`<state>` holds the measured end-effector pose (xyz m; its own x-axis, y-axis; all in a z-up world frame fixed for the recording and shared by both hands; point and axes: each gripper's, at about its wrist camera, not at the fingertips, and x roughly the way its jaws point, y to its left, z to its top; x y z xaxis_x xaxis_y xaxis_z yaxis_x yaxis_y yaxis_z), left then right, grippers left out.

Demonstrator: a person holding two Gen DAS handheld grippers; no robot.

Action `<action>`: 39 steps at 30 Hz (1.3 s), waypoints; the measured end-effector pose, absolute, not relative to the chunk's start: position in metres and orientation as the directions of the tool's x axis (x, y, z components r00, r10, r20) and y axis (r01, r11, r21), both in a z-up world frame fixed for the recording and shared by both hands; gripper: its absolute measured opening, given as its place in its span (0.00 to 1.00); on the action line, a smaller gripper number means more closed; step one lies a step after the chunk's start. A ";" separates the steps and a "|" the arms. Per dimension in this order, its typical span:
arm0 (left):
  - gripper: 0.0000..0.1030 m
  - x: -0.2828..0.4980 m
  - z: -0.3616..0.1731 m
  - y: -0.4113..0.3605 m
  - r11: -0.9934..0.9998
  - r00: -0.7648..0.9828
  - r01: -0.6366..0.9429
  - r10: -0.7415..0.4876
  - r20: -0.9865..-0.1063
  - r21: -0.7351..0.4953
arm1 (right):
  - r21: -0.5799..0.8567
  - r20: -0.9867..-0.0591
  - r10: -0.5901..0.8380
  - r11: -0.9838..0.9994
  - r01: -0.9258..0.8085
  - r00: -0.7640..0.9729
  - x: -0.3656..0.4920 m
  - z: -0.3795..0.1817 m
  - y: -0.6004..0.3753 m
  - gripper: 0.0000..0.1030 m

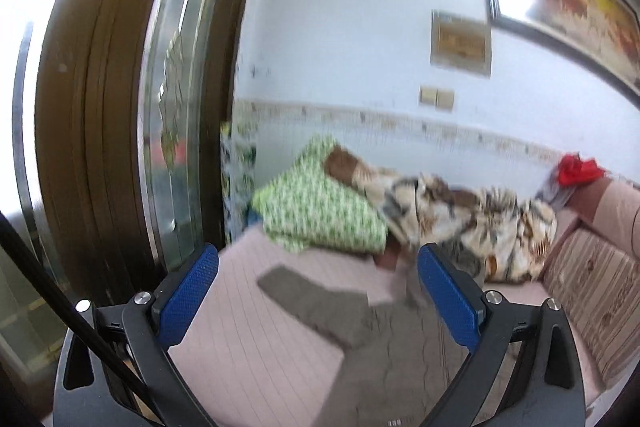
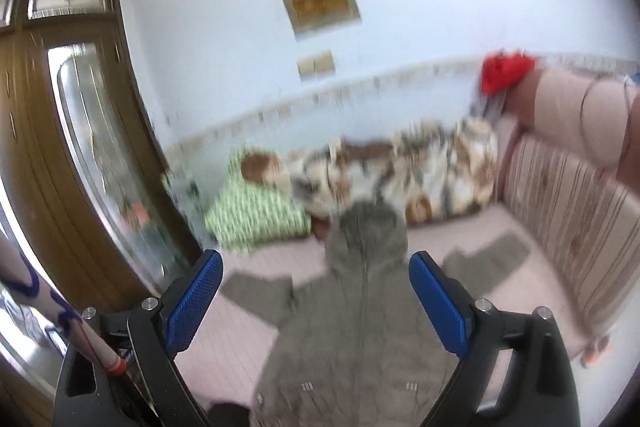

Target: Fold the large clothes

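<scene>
Hoodie point(image 2: 360, 307) lies flat on the pink sofa seat point(image 1: 248, 307), long axis 6-to-12 in right-wrist view, hood at 12, sleeves out at 9 and 2. Right gripper point(image 2: 316, 291) sits over its midline, jaws apart, empty; prob nearer. Left gripper point(image 1: 318, 291), jaws apart too, sees the near sleeve point(image 1: 304, 291) ahead at 12, body toward 5. Hem cut off; frames blurred, so contact unclear.

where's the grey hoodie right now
In both wrist views, the grey hoodie lies spread flat on the pink sofa seat, hood toward the patterned blanket.
</scene>
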<state>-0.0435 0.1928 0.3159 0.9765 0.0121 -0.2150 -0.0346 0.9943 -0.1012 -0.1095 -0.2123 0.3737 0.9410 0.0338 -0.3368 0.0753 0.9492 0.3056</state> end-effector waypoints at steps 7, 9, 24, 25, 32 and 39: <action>0.97 -0.065 0.424 0.218 0.984 0.983 -0.173 0.175 -0.057 0.027 | 0.205 -0.138 -0.145 0.964 0.171 0.980 -0.158 0.521 -0.204 0.95; 0.97 -0.062 0.446 0.222 0.978 0.978 -0.202 0.205 -0.049 0.055 | 0.215 -0.104 -0.204 0.951 0.222 0.973 -0.167 0.555 -0.207 0.96; 0.97 0.011 0.320 0.176 0.999 0.929 0.002 0.014 -0.369 0.045 | 0.097 -0.309 -0.215 0.962 0.256 0.926 -0.075 0.442 -0.237 1.00; 0.97 0.016 0.304 0.168 0.999 0.915 0.035 -0.016 -0.403 0.038 | 0.105 -0.329 -0.191 0.966 0.237 0.925 -0.070 0.420 -0.238 1.00; 0.97 0.062 0.191 0.118 0.994 0.842 0.110 -0.099 -0.531 -0.011 | 0.286 -0.562 0.023 0.943 0.168 0.827 -0.009 0.196 -0.259 0.97; 0.97 0.125 0.094 0.079 0.997 0.747 0.063 -0.019 -0.664 0.043 | 0.141 -0.726 -0.148 0.924 0.356 0.672 0.042 0.036 -0.275 0.90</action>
<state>0.1252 0.0794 0.0940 0.7474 -0.0185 -0.6641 0.0631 0.9971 0.0432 0.0418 -0.2750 0.0359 0.6716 -0.1476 -0.7260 0.3557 0.9239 0.1412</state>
